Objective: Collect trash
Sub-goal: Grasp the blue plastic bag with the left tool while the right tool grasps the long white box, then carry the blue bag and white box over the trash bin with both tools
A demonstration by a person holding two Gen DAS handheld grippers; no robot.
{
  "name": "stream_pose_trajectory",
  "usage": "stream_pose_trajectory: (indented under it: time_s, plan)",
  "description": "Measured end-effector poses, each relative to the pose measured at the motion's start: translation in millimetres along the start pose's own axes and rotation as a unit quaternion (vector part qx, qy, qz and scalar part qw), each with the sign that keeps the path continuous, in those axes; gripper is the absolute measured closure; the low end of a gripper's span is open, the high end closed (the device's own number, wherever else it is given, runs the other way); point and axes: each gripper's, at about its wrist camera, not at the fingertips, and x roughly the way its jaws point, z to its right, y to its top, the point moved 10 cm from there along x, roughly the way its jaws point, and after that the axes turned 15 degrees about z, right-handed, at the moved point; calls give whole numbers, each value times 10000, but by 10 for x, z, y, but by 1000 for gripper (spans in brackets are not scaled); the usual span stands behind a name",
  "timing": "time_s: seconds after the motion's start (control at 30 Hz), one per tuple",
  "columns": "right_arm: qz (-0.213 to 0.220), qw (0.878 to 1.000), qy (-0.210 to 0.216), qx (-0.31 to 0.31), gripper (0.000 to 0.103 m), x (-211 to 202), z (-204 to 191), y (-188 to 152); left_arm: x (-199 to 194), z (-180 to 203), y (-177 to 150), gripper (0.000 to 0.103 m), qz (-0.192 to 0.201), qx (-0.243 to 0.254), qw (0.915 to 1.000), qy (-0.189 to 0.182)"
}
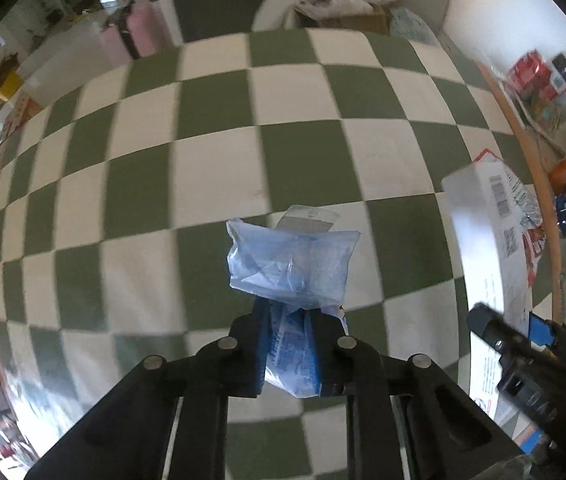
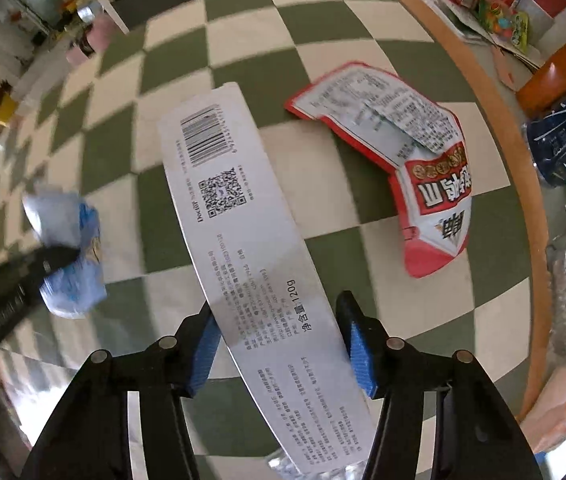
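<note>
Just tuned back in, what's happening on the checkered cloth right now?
Trash pickup is under way. The left gripper is shut on a crumpled blue plastic bag, held above the checkered cloth. The right gripper straddles a long white box, its fingers not yet clearly pressing it. A red snack wrapper lies on the cloth, untouched.

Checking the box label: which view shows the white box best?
The right wrist view: the white box fills the centre, barcode and print legible. The left wrist view catches only its blurred side at the right edge.
</note>
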Motion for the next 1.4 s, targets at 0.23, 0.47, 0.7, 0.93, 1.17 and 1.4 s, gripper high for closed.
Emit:
stream_pose_trajectory:
  time_s: [0.23,0.47,0.7,0.93,1.17,1.4]
  plan:
    - [428,9977,488,190,48,-632,-588,-104,-731,-613,-145,91,469,-303,9983,144]
    - [802,9929,859,173,49,-1373,-1097,-650,-1413,-1054,-602,91,901,-421,9950,52]
    - [989,9865,1235,432,49,-2096,-1563,-1856,-2140,-1632,-1653,91,1068,-438,9933,-102]
    - [524,9837,1551,744,50,-2528,-2011,-3511,-2417,-2098,-2780,91,596,-459,9972,-56]
    - [-350,9882,1376,567,50,-2383,-2134,-4857,-2215,-2380,-3867,91,-204,-604,9979,71]
    - [-1051,9880,1075,365,50,-1822,-2034,-5770,-1613,-2462,-4658,91,-816,-619,9946,157]
